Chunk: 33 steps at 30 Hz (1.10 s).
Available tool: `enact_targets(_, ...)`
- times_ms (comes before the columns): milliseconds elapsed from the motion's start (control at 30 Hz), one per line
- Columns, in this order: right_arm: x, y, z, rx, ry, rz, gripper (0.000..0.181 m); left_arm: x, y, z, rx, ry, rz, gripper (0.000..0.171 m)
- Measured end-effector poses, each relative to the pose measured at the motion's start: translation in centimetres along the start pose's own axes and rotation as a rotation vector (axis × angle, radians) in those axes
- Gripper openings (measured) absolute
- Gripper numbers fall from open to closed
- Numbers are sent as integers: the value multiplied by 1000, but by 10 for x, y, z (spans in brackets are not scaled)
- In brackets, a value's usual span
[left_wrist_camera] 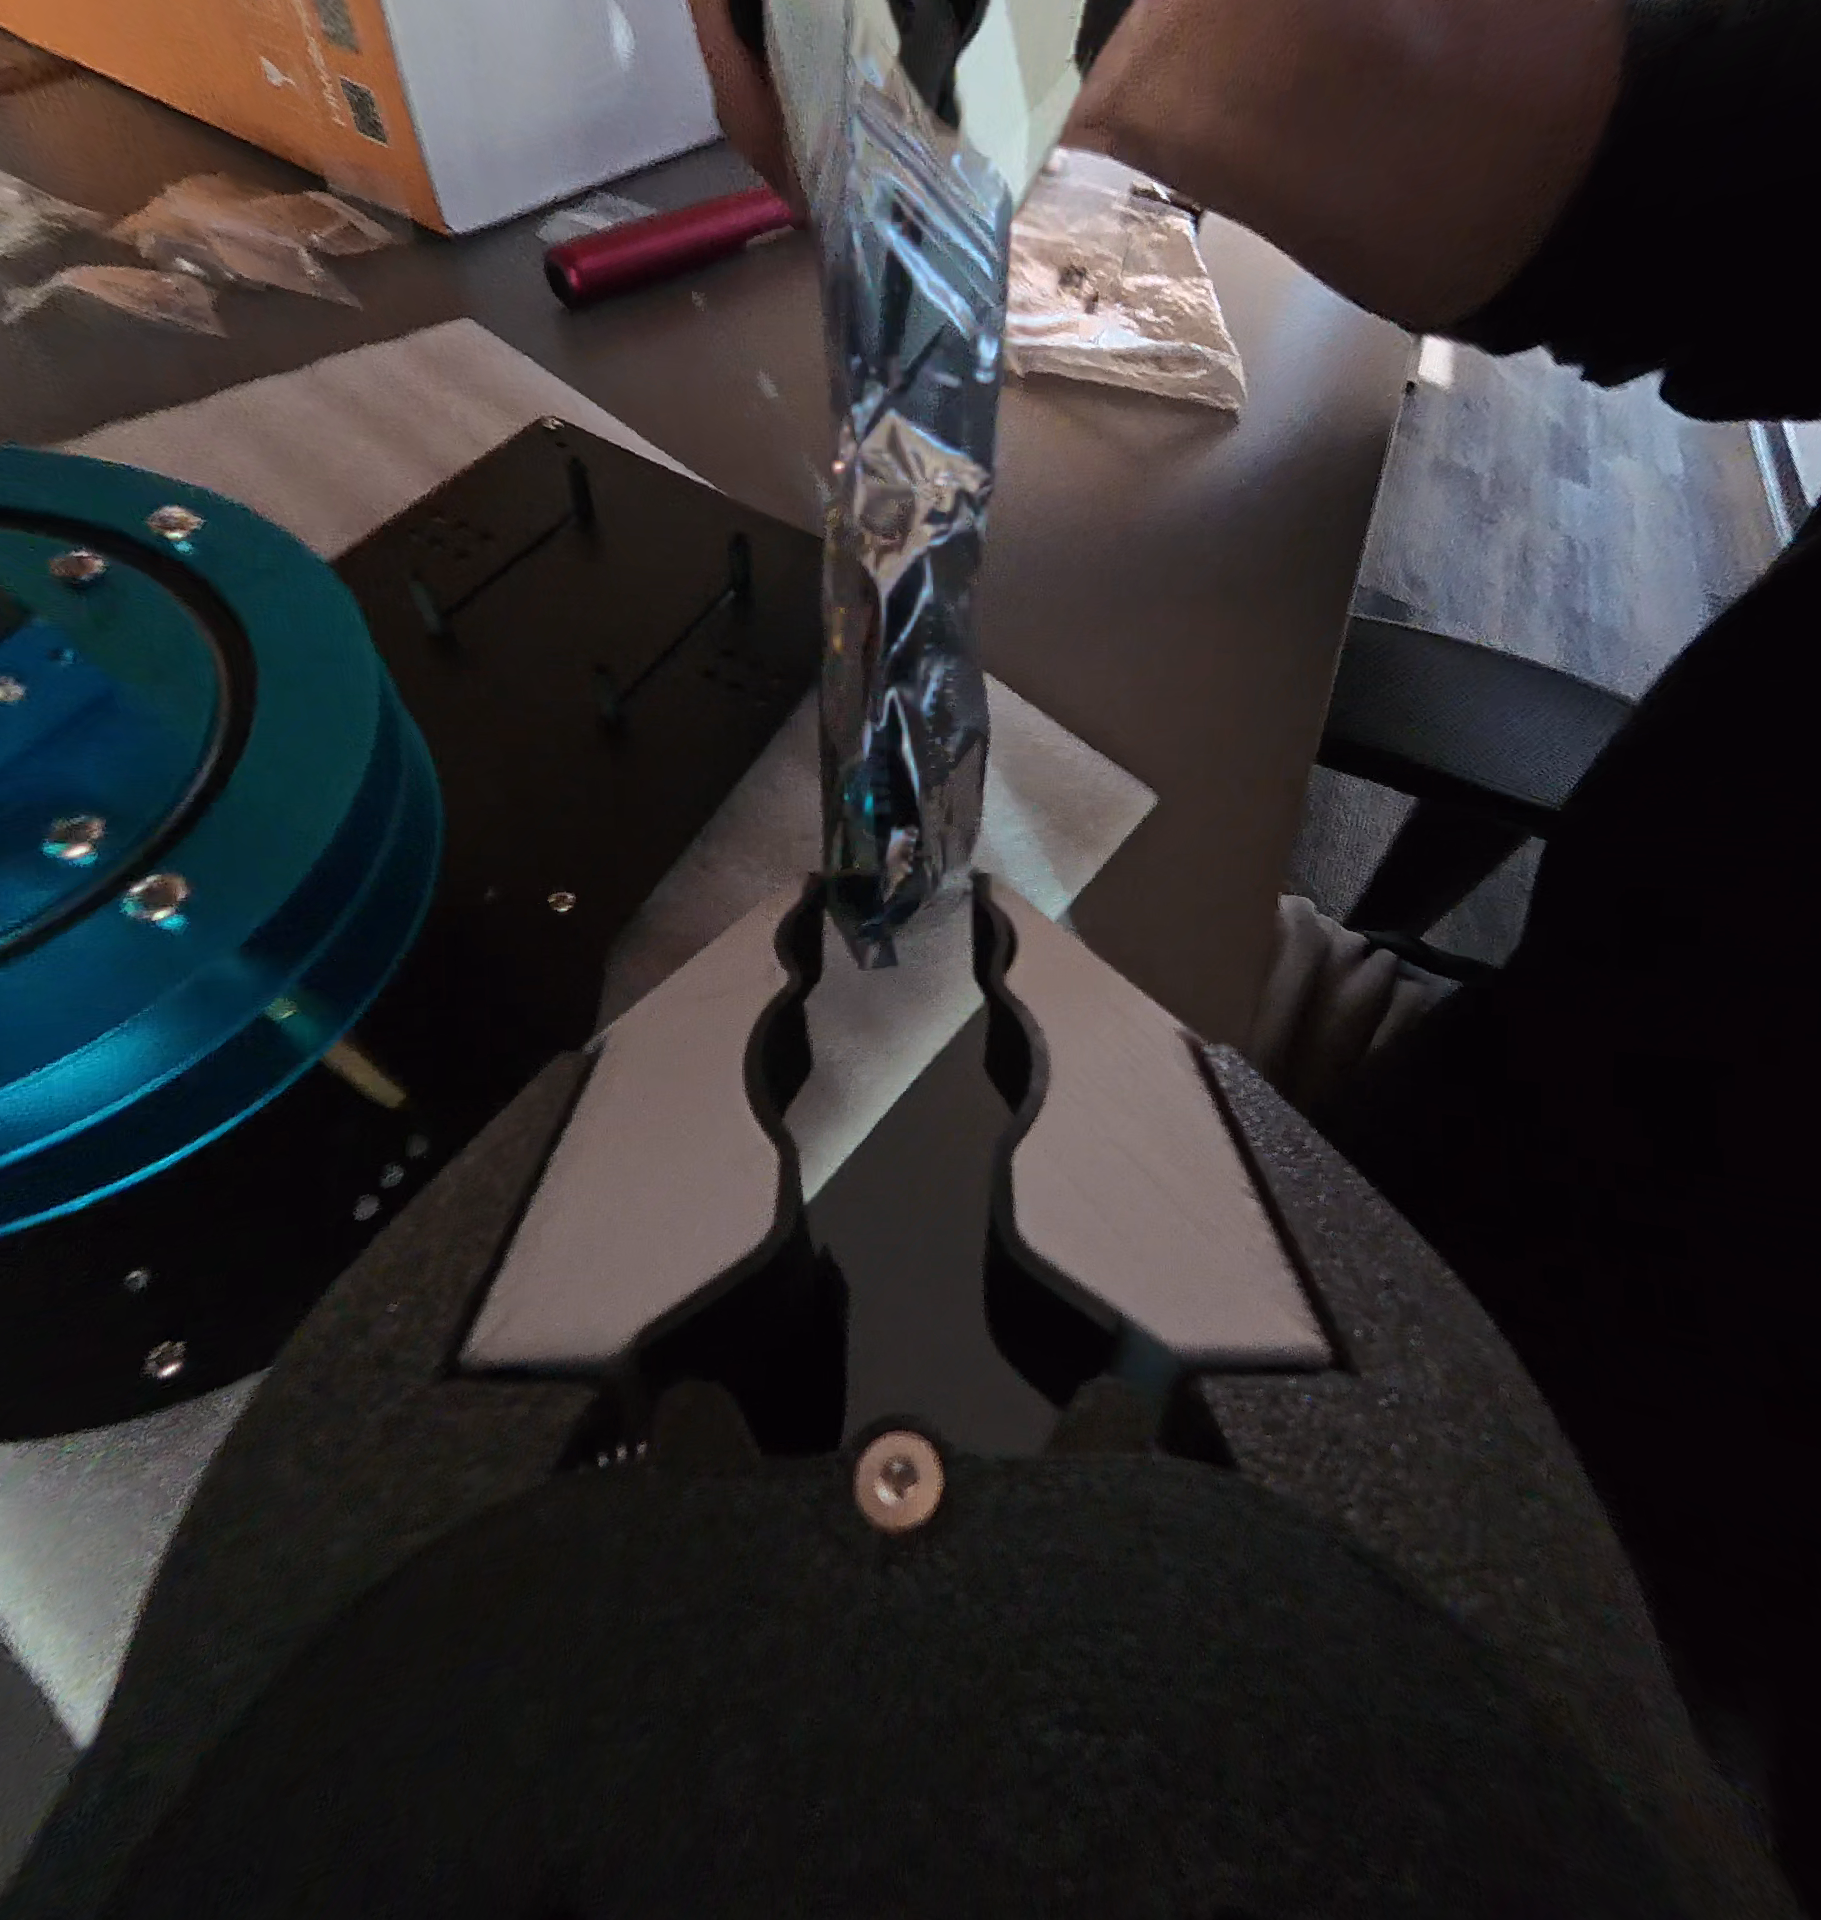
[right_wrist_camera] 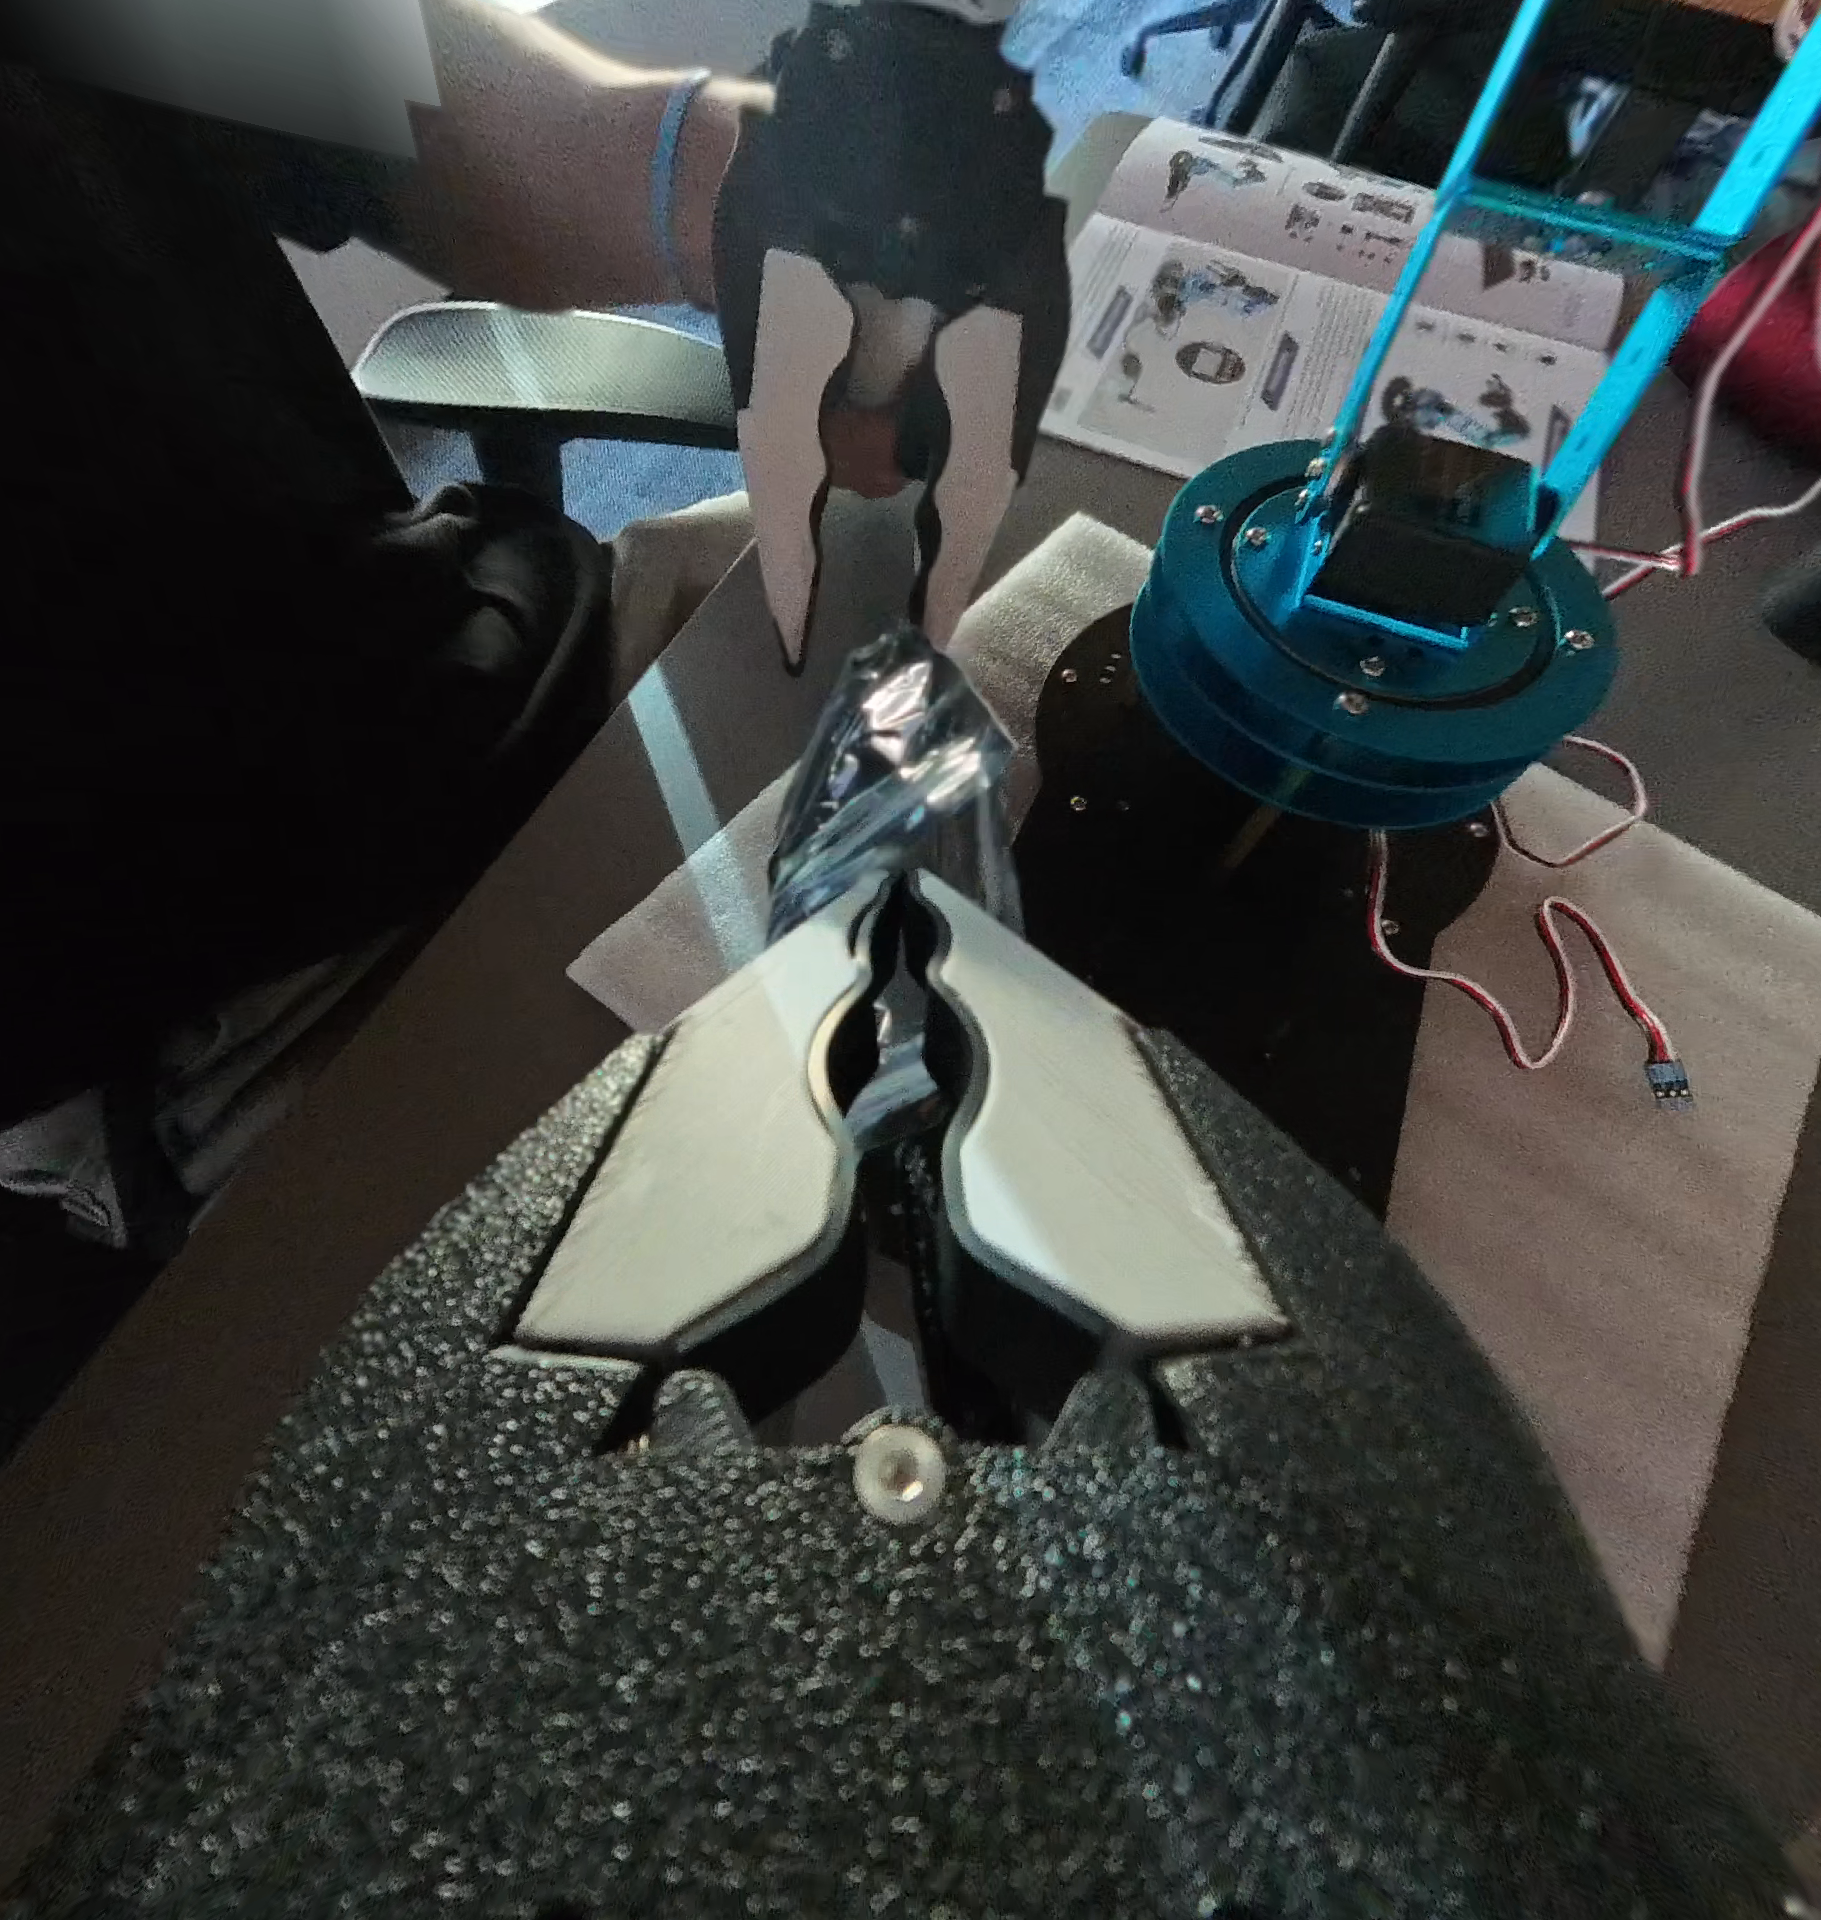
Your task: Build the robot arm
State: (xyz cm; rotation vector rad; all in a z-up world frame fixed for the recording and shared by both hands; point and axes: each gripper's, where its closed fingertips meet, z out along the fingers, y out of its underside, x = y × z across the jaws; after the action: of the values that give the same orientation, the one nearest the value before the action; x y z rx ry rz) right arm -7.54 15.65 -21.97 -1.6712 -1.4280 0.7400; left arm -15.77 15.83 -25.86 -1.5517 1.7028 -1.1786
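Nearest the lens in the right wrist view, the right gripper (right_wrist_camera: 901,914) has its fingers pressed together on one end of a crumpled silver foil bag (right_wrist_camera: 885,769), the foil caught between the wavy inner edges. That bag stretches away to the left gripper (right_wrist_camera: 864,644), which hangs fingers-down opposite; its fingers stand spread, with the bag's far end touching the inner side of one tip. In the left wrist view the left gripper (left_wrist_camera: 895,904) shows the same gap, the bag's lower corner (left_wrist_camera: 906,582) sitting between the tips without being clamped. A bare forearm (left_wrist_camera: 1301,156) crosses above. Just beside the bag stands a blue round turntable base (right_wrist_camera: 1373,644) on a black plate (right_wrist_camera: 1197,935), carrying a blue bracket frame (right_wrist_camera: 1571,229). Red and white wires (right_wrist_camera: 1508,997) trail over pale foam sheet (right_wrist_camera: 1612,1195). An open instruction booklet (right_wrist_camera: 1249,301) lies beyond. Farther off on the brown table (left_wrist_camera: 1145,623) lie a red cylinder (left_wrist_camera: 667,244), small clear bags (left_wrist_camera: 210,249) and an orange and white box (left_wrist_camera: 418,94).
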Motion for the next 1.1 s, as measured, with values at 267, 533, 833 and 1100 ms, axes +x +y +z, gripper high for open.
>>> enact_targets(267,-11,22,6,-37,-96,215,0,-9,3,-1,33,-44,-36,15)
enact_targets(533,-12,25,5,-7,-57,197,0,-13,0,6,39,-75,-71,0)
enact_targets(833,1,12,-24,270,-48,311,0,-5,-38,2,241,-24,-171,0)
enact_targets(1100,-8,-16,-41,466,-236,457,0,-1,-79,-25,465,-34,-266,0)
